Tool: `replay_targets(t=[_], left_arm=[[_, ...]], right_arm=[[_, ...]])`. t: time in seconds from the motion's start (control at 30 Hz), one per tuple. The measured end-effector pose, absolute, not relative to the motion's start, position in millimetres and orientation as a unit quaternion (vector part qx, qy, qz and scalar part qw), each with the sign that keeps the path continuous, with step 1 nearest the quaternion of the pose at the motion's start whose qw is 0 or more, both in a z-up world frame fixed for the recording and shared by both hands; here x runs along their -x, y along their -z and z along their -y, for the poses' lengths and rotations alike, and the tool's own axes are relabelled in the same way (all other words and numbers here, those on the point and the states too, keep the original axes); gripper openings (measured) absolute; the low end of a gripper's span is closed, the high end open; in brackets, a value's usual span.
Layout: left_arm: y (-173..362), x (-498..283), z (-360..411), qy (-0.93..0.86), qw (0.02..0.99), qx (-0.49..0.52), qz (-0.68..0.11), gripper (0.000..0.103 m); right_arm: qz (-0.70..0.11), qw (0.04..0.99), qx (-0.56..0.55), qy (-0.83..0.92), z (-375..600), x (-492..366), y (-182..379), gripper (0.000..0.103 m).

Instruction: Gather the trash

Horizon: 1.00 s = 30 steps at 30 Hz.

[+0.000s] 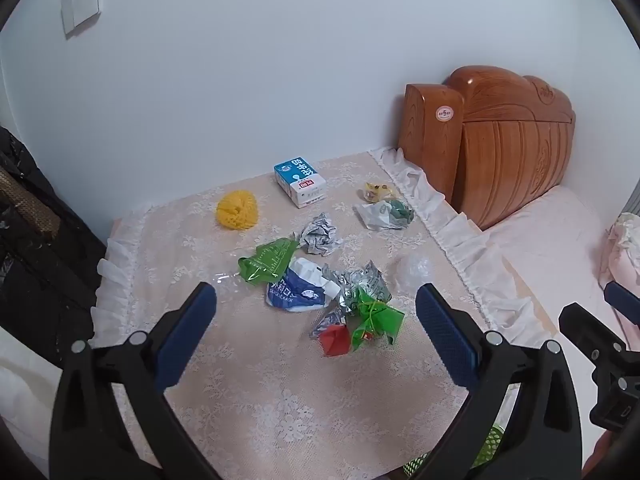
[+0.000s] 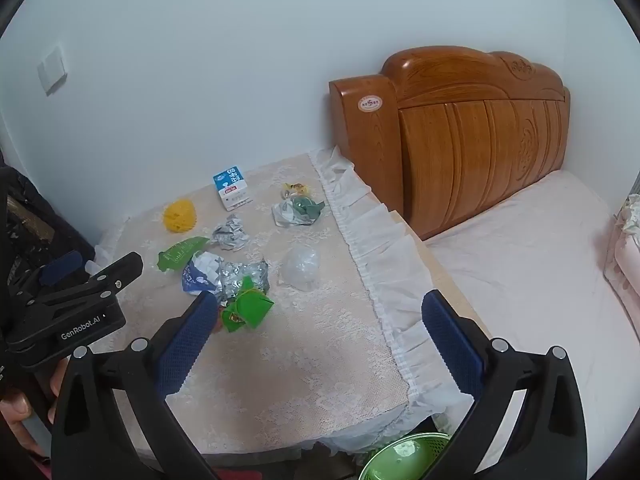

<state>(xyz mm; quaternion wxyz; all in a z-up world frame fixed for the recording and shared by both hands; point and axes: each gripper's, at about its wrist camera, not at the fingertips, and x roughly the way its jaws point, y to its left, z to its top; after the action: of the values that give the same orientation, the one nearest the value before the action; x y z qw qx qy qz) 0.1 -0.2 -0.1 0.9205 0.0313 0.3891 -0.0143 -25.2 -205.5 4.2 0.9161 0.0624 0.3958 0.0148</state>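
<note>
Trash lies scattered on a lace-covered table: a blue-white milk carton, a yellow foam net, crumpled paper, a green wrapper, a blue mask packet, silver foil, a green-and-red wrapper, clear plastic and a white-green bag. My left gripper hovers open above the near pile, touching nothing. To its right, my right gripper is open and empty over the cloth's frilled edge.
A green mesh basket sits below the table's near corner. A wooden headboard and a pink mattress lie to the right. A dark jacket hangs at the left, and a white wall stands behind the table.
</note>
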Motion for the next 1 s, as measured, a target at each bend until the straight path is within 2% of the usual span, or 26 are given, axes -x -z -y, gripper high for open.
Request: replay_targets(t=[1.0], left_arm=[[8.6,2.5,-3.3,0.015,0.911,-0.011,-0.411,0.095]], right_arm=[[-0.422,0.906,-0.042,0.006,198.7,21.8,1.5,0.101]])
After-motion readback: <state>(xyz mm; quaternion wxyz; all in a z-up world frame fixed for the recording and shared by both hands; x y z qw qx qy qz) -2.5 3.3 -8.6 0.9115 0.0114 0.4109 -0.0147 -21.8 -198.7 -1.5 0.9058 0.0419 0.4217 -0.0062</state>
